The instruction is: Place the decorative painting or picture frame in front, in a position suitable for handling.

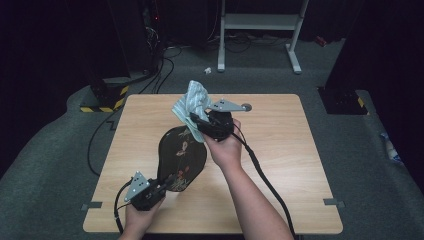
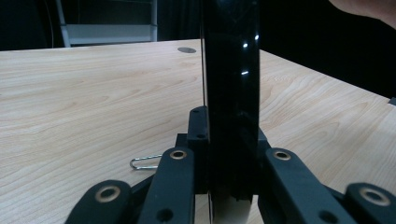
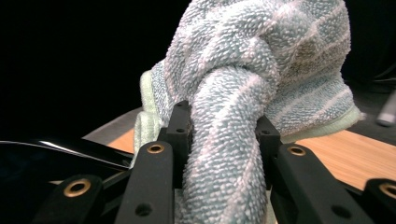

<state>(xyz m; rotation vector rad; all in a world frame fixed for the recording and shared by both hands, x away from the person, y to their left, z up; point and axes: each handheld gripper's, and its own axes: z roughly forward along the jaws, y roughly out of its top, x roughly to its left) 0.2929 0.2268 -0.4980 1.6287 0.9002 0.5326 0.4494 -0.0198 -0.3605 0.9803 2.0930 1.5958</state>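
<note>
I'm seeing bare forearms, no sleeves. Left gripper, lower left, and right gripper, centre: black bodies, grey three-cornered plates, thick black cables trailing, brass-ringed screws showing on jaws.

A glossy black oval tray with a painted floral pattern stands tilted on edge, clamped between the left gripper's jaws. A bunched pale blue-green striped terry towel is pinched in the right gripper, just above the tray's top edge.

Our light wooden counter

We see a small wire clip lying on its pale grain, and a round dark spot set near the far edge; grey carpeted floor surrounds it.
</note>
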